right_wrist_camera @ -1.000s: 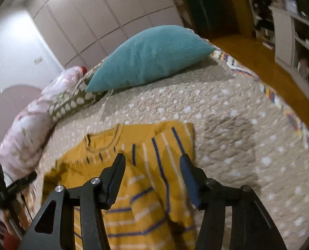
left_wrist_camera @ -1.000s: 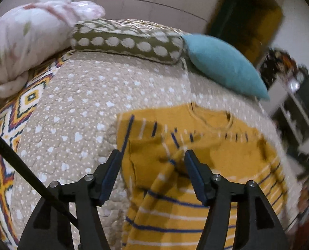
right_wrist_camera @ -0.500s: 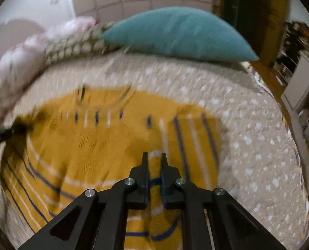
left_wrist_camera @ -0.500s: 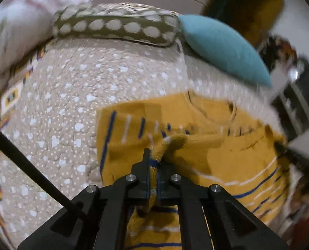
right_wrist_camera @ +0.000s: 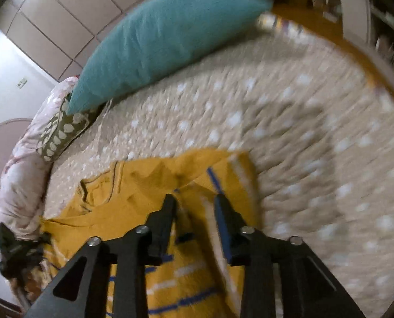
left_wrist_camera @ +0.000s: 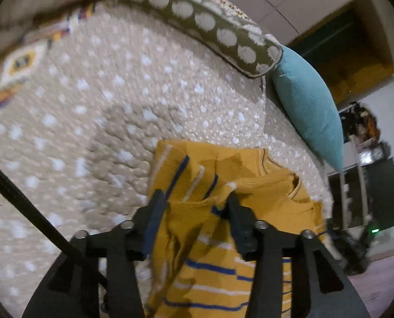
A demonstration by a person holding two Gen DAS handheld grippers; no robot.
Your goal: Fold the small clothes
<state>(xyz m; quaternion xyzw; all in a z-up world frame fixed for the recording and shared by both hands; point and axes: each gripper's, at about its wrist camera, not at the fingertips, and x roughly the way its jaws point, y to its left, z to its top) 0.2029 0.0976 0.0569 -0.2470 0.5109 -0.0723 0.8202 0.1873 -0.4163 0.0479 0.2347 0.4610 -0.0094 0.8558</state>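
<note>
A mustard-yellow sweater (left_wrist_camera: 223, 265) with blue and white stripes lies on the bed, neckline toward the pillows, its edges folded in over the body. My left gripper (left_wrist_camera: 195, 204) hovers over the folded-in left sleeve. Its jaws are opening, and loose, rumpled fabric lies between the fingers without being pinched. In the right wrist view the same sweater (right_wrist_camera: 133, 201) shows with its right edge turned in. My right gripper (right_wrist_camera: 194, 206) is just above that fold, jaws opening too, with fabric under the gap but not clamped.
The bed's beige quilt (left_wrist_camera: 117, 106) with white spots spreads around the sweater. A teal pillow (right_wrist_camera: 165, 37) and an olive spotted bolster (left_wrist_camera: 197, 18) line the head end, with a floral pillow (right_wrist_camera: 21, 185) beside them. Shelves (left_wrist_camera: 356, 185) stand past the bed's edge.
Both grippers, open a second ago, shut on folds of the sweater, carried them inward, and now stand open again with the fabric dropped. Both views have rolled.
</note>
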